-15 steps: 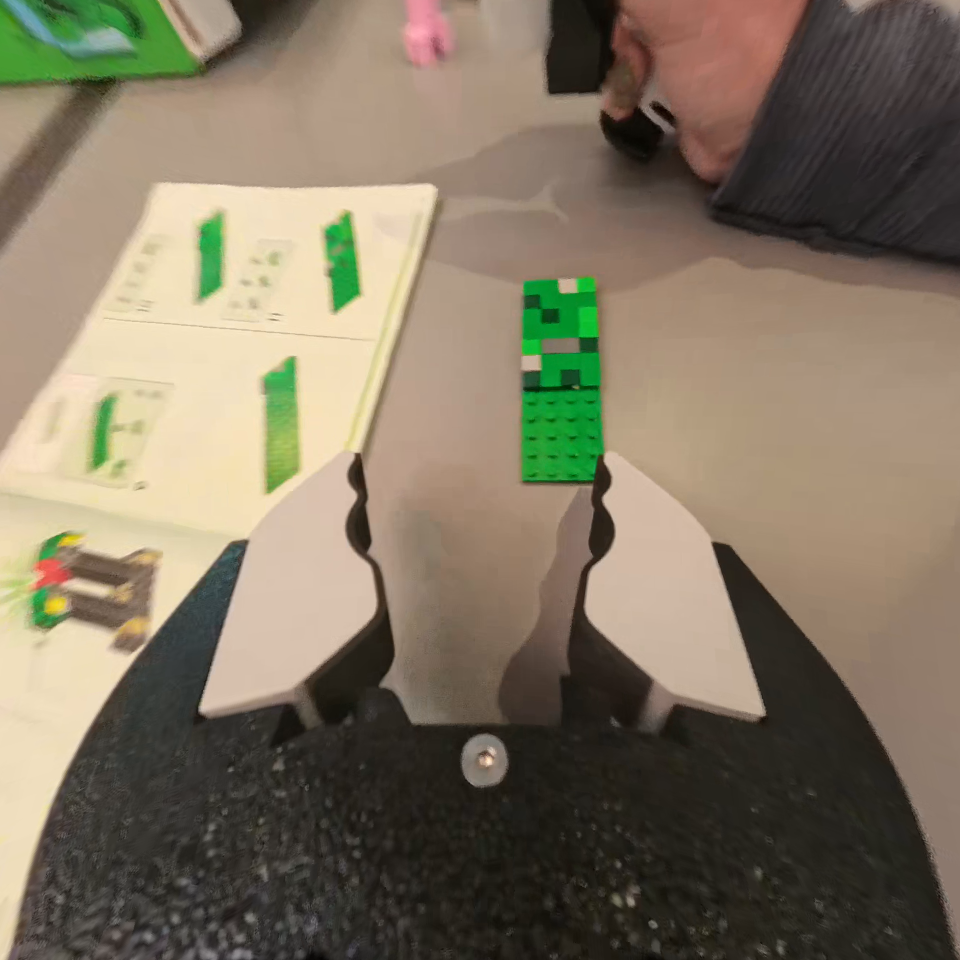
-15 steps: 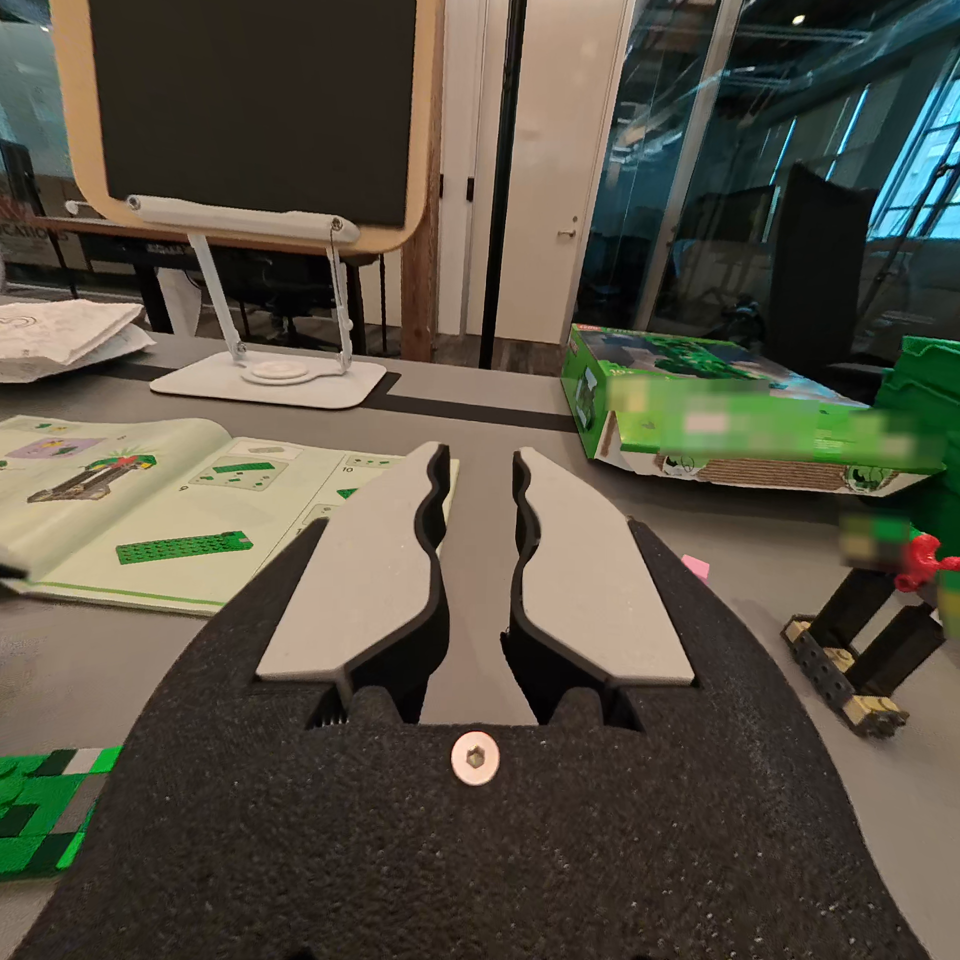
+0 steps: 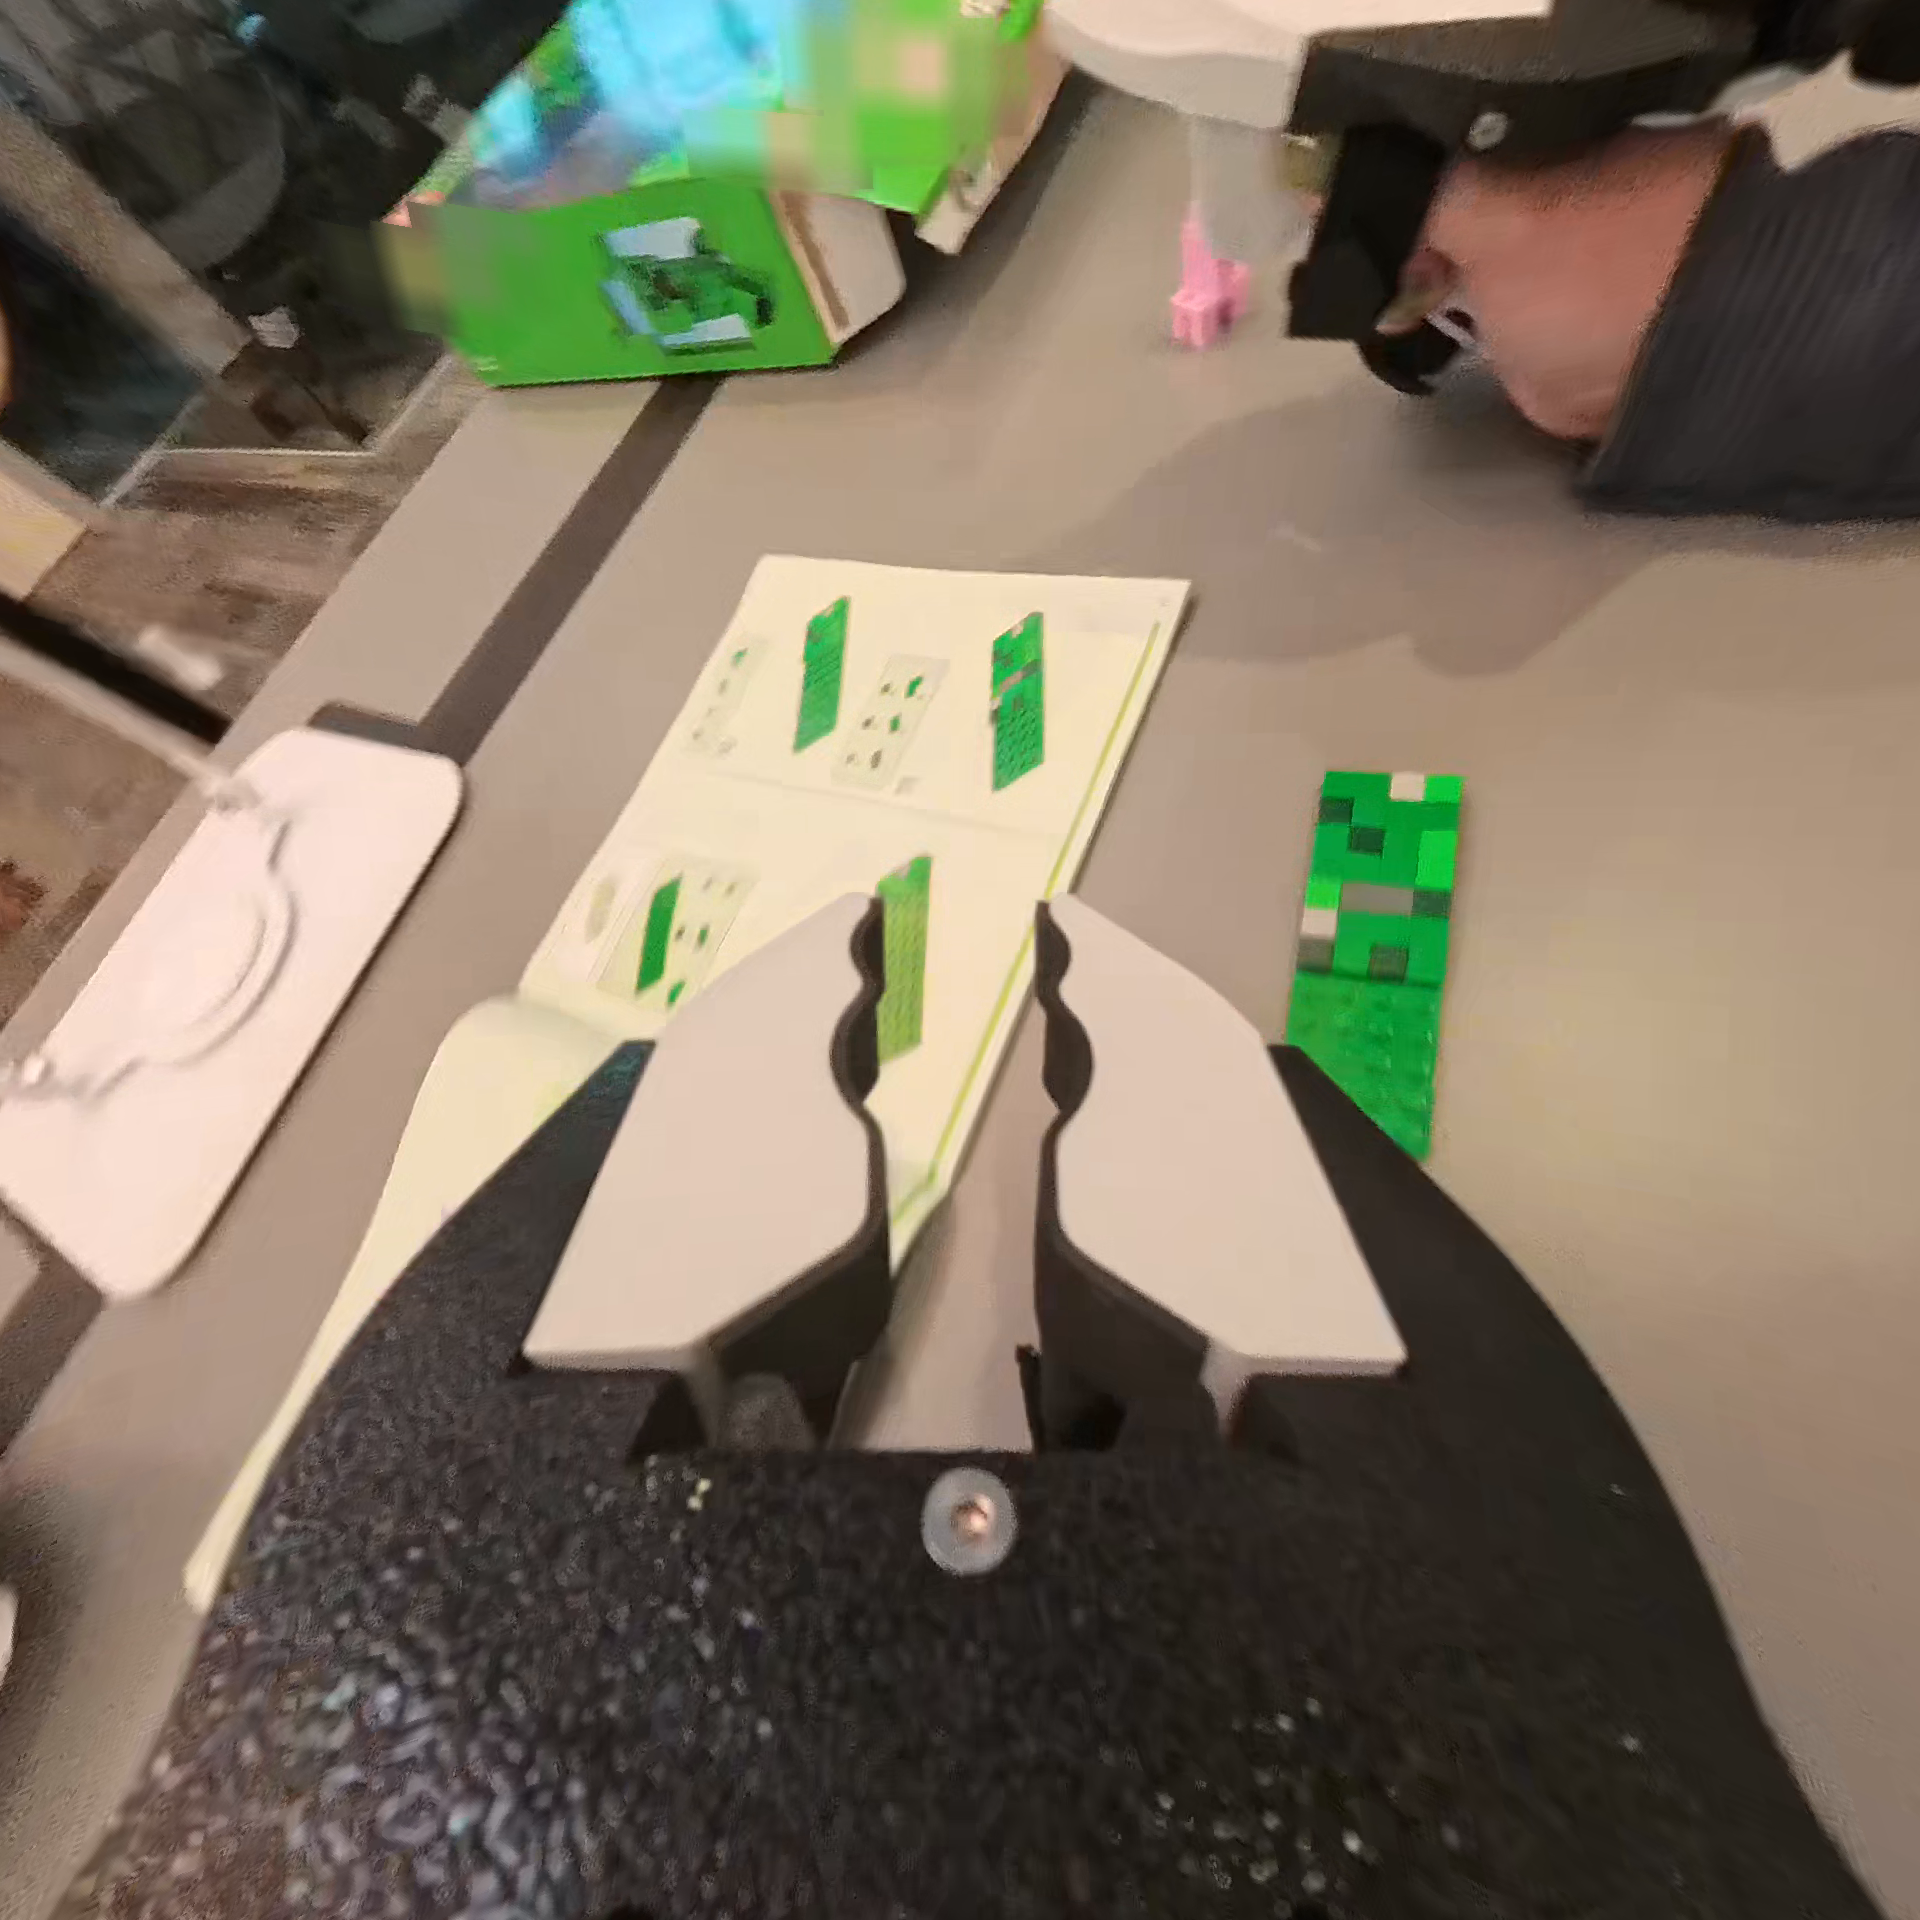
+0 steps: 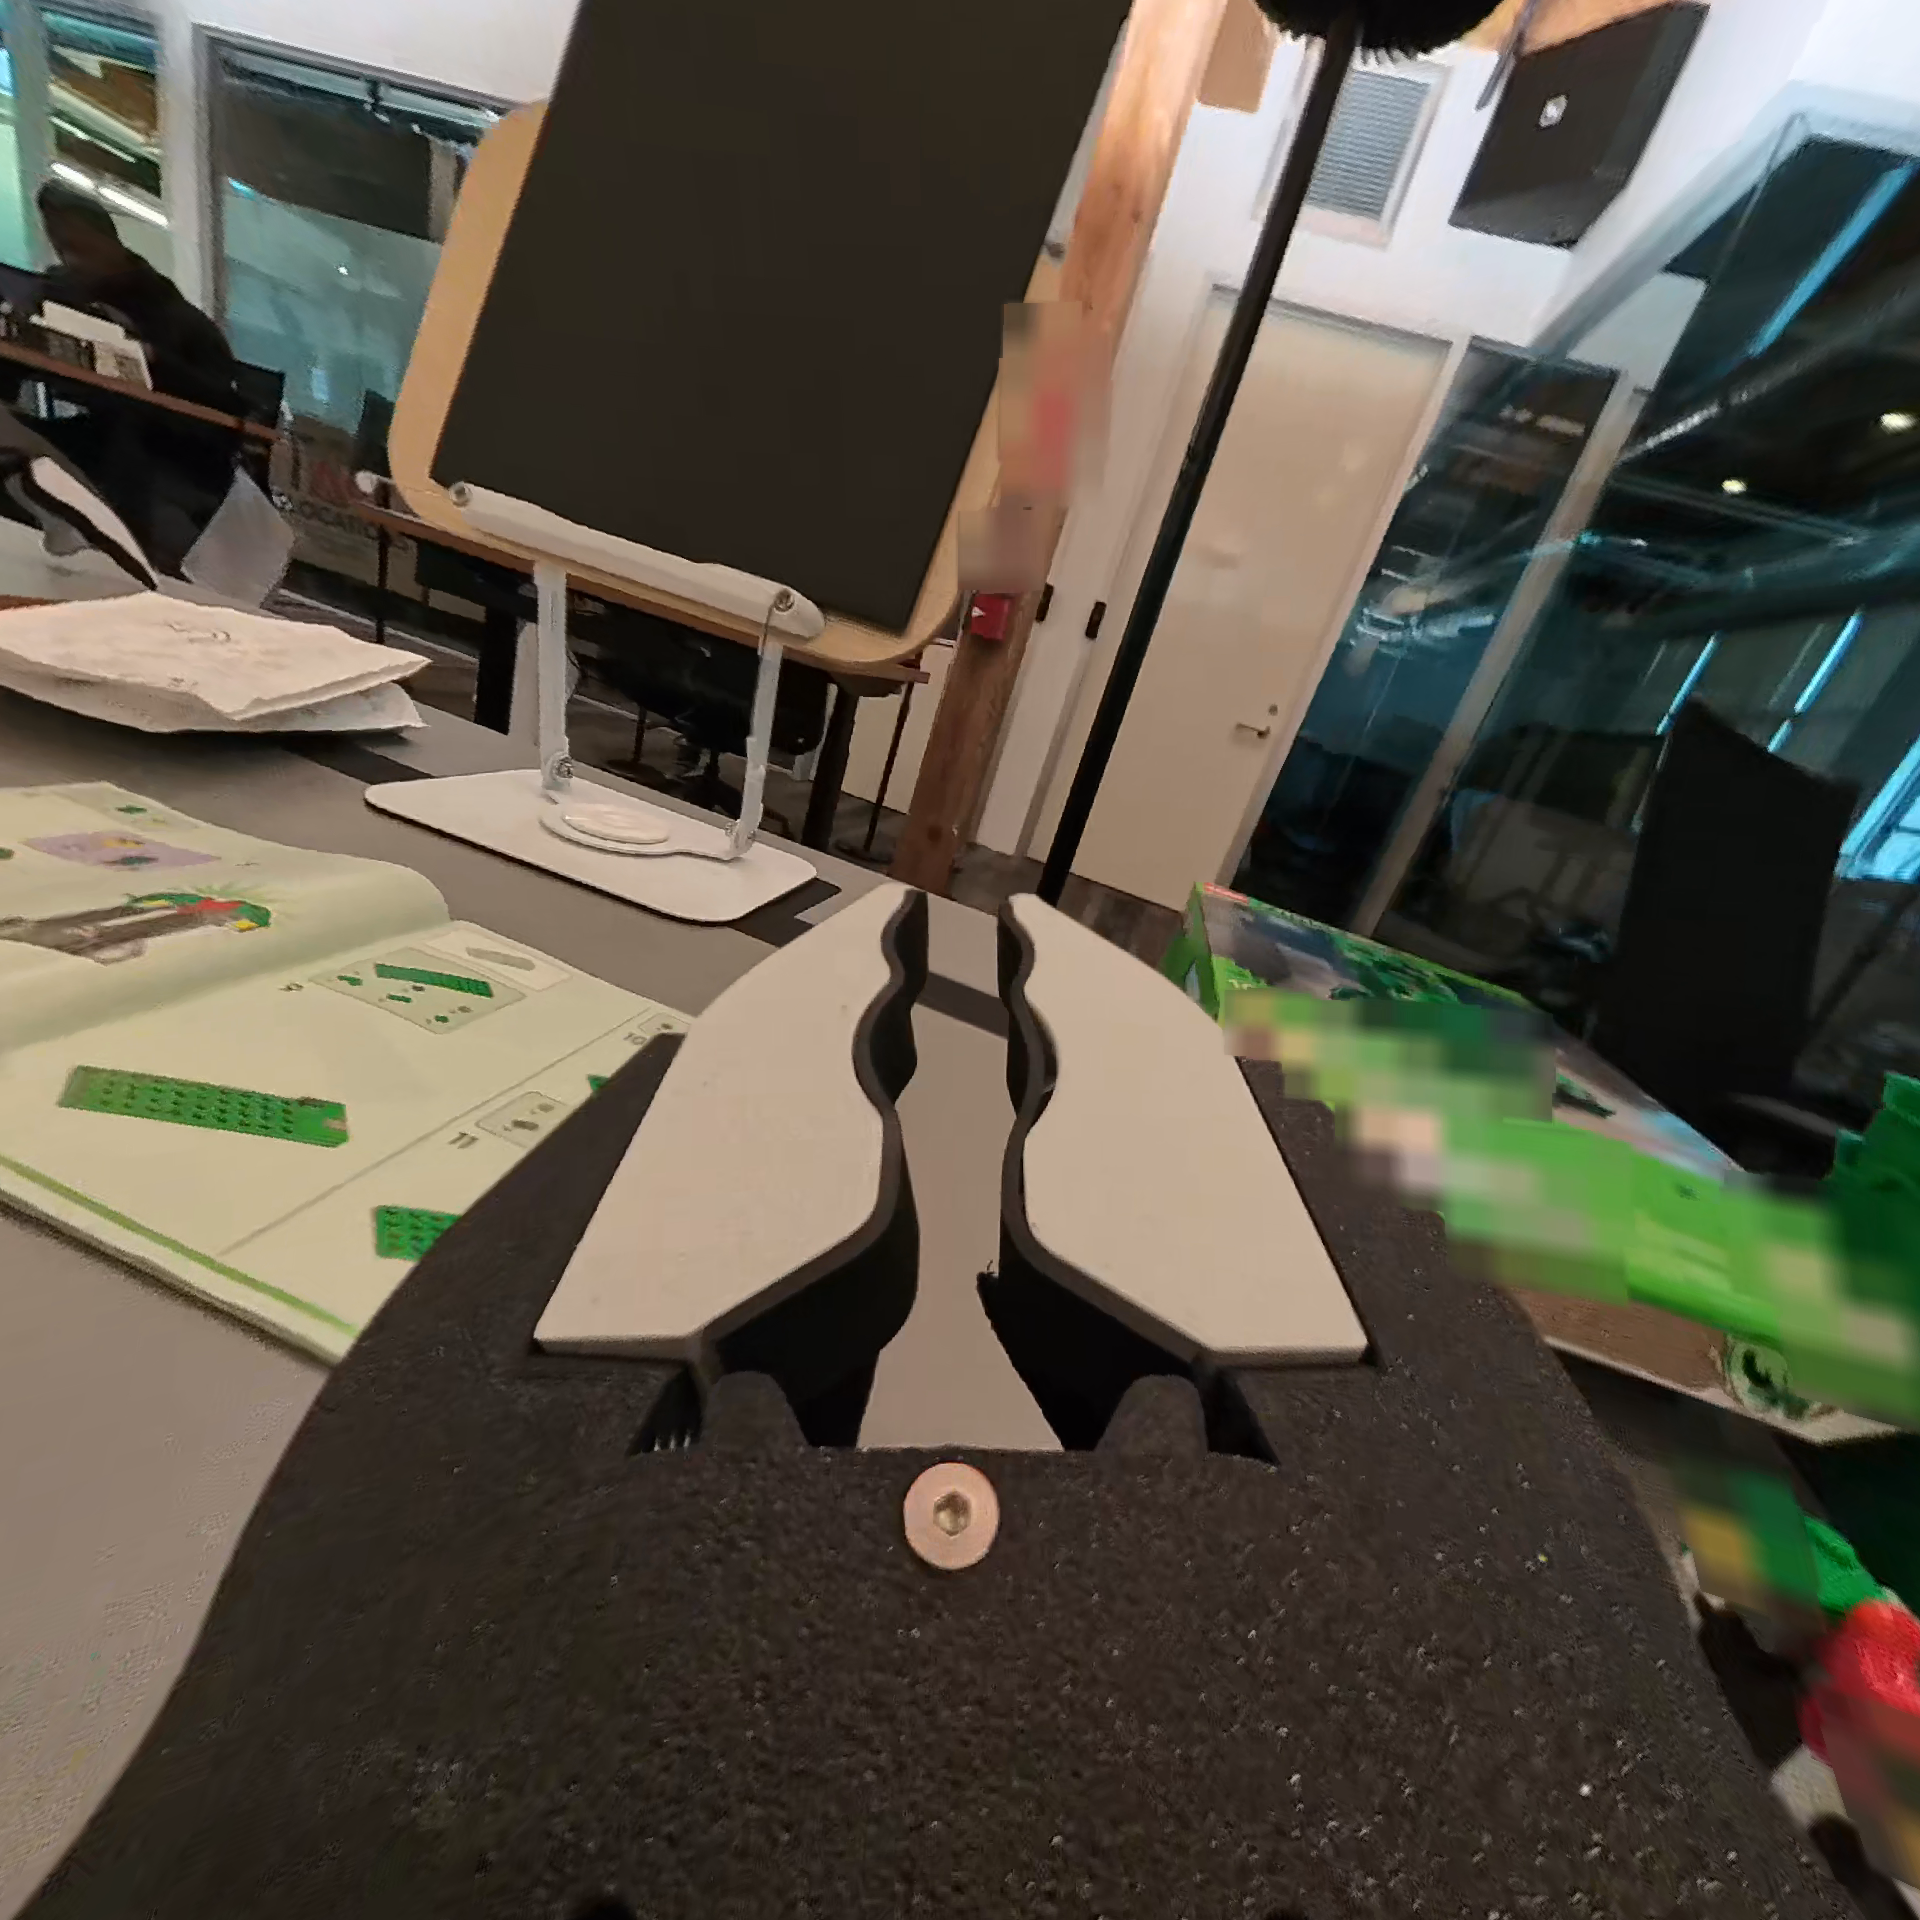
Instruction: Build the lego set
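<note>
On the left of the grey table (image 3: 1558,644), a white stand base (image 3: 223,997) is sitting beside the open instruction booklet (image 3: 904,727), which is lying flat with its build diagrams facing up, presumably so the steps can be read while both hands are busy. The left gripper (image 3: 956,925) is hovering over the booklet's right edge, its jaws parted a little and grasping nothing. To its right the task's piece, a long green lego plate (image 3: 1371,956) half covered in mottled green tiles, is lying flat on the table, near the gripper but untouched; the bare studs at the near end suggest tiling is unfinished. Farther right and back, a person's hand (image 3: 1538,301) is gripping the other tool. The right gripper (image 4: 961,914) is likewise empty, jaws slightly apart, pointing up toward a dark tablet (image 4: 769,291) on its stand. The green set box (image 4: 1351,997) is resting at right, in a glass-walled office.
</note>
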Motion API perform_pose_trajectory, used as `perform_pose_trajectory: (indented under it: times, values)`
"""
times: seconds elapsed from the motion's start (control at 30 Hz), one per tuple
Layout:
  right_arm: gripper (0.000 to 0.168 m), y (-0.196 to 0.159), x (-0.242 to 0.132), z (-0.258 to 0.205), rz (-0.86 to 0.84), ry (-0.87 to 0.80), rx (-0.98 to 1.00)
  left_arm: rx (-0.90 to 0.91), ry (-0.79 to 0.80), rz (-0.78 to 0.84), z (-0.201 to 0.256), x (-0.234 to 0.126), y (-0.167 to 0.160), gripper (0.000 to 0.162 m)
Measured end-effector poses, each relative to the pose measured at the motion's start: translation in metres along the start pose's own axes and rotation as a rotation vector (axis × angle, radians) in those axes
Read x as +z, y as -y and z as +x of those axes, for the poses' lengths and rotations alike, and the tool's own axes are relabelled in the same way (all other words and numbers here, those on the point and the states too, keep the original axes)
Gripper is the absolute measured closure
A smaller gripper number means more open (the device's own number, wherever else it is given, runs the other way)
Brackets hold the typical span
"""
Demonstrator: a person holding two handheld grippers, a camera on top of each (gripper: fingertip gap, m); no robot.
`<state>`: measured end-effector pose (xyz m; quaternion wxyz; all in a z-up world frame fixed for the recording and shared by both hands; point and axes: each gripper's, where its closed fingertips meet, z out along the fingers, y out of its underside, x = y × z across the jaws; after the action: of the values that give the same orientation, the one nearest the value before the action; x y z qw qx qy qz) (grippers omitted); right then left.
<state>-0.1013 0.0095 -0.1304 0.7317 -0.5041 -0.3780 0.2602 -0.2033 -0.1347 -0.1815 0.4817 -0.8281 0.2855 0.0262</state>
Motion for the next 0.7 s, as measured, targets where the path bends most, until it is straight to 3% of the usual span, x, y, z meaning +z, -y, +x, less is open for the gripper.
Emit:
perform_pose_trajectory:
  times: [0.17, 0.3, 0.5, 0.7]
  values:
    - [0.156, -0.008, 0.008, 0.014, 0.006, 0.055, 0.000, 0.118, -0.146, -0.152, 0.029, 0.076, 0.023, 0.130]
    - [0.156, -0.010, 0.006, 0.024, 0.023, 0.069, 0.060, 0.174, -0.194, -0.223, 0.044, 0.114, 0.026, 0.121]
    - [0.155, -0.013, 0.009, 0.025, 0.023, 0.111, 0.150, 0.137, -0.206, -0.262, 0.040, 0.130, 0.026, 0.109]
    - [0.156, -0.014, 0.014, 0.003, 0.027, 0.262, 0.085, 0.118, -0.201, -0.257, 0.032, 0.128, 0.019, 0.096]
